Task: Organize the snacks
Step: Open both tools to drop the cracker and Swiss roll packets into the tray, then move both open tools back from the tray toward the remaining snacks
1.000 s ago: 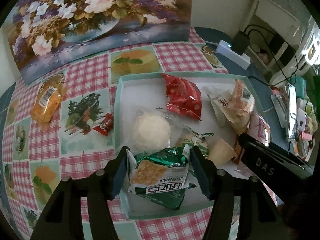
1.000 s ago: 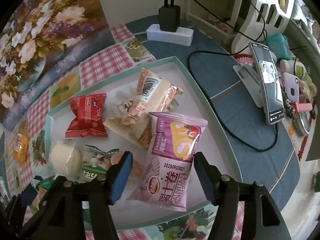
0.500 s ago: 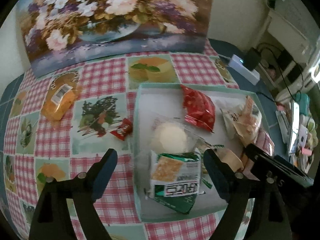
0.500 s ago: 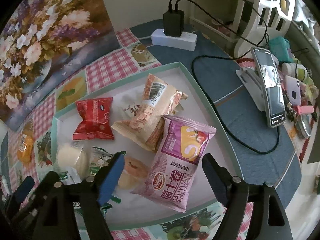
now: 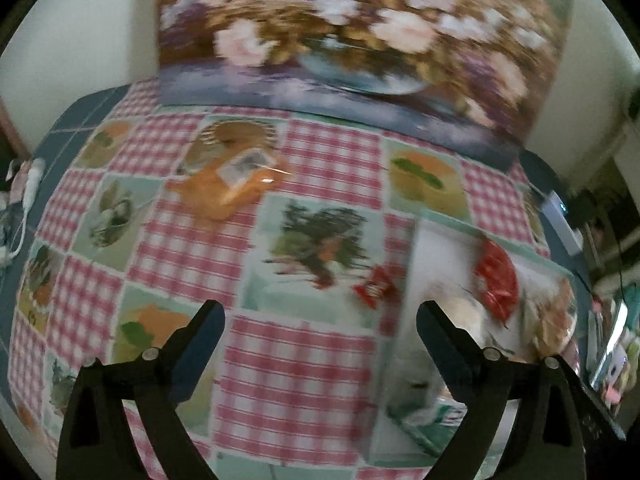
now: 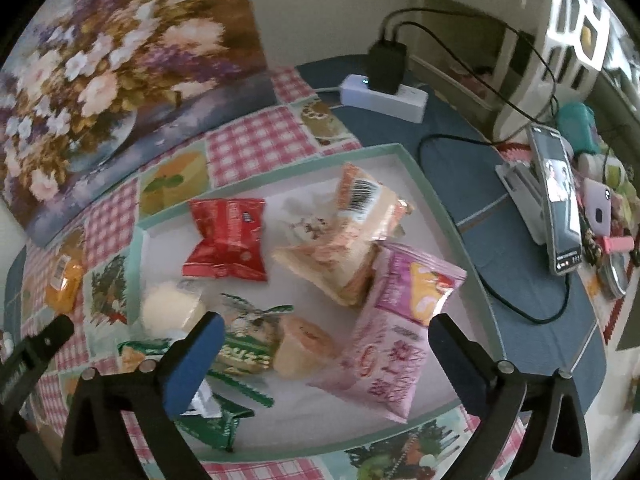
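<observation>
A teal-rimmed tray (image 6: 412, 162) holds several snacks: a red packet (image 6: 226, 240), a pink packet (image 6: 396, 336), an orange-white packet (image 6: 352, 224), a white round cake (image 6: 170, 310) and a green cracker packet (image 6: 236, 356). My right gripper (image 6: 320, 340) is open and empty above the tray's near part. My left gripper (image 5: 320, 320) is open and empty over the checked cloth, left of the tray (image 5: 416, 264). An orange packet (image 5: 228, 184) and a small red candy (image 5: 374, 290) lie on the cloth outside the tray. The left wrist view is blurred.
A flower painting (image 5: 360, 40) leans at the back of the table. A power strip with charger (image 6: 384, 92), cables, a phone on a stand (image 6: 556, 196) and small clutter sit to the right of the tray.
My left gripper let go of the green cracker packet into the tray, opened wide and swung left over the cloth. My right gripper opened wider and drew back from the pink packet.
</observation>
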`<state>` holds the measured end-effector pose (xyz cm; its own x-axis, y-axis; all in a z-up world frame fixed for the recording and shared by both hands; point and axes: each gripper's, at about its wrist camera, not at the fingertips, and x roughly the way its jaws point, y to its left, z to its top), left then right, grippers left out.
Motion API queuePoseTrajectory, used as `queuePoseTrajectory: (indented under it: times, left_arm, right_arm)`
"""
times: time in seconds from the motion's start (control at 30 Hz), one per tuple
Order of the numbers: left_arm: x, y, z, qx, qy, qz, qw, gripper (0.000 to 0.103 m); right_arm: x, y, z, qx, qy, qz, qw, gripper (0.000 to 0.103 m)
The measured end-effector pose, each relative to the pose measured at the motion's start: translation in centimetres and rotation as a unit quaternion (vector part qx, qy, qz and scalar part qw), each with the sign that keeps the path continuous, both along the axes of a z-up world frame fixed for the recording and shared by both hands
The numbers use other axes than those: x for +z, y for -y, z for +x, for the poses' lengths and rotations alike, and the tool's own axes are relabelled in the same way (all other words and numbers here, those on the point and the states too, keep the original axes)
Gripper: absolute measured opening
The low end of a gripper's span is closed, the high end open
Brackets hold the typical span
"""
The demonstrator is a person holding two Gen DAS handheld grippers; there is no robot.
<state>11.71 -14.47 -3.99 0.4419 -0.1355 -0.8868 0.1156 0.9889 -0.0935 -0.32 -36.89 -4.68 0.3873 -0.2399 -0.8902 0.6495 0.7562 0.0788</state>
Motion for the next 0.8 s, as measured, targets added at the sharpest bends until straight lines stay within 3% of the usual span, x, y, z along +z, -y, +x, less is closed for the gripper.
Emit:
queuePoseTrajectory:
  times: [0.4, 0.8]
  left_arm:
    - [1.6, -8.0, 2.2, 0.088, 0.026, 0.04, 0.995, 0.098]
    - [2.9, -13.0, 2.8, 0.137, 0.037, 0.033, 0.9894, 0.098]
  right_arm:
    - [0.8, -6.0, 3.0, 0.071, 0.018, -0.007, 0.997, 0.103]
    - [1.6, -11.7, 5.5, 0.129, 0.041, -0.007, 0.991, 0.103]
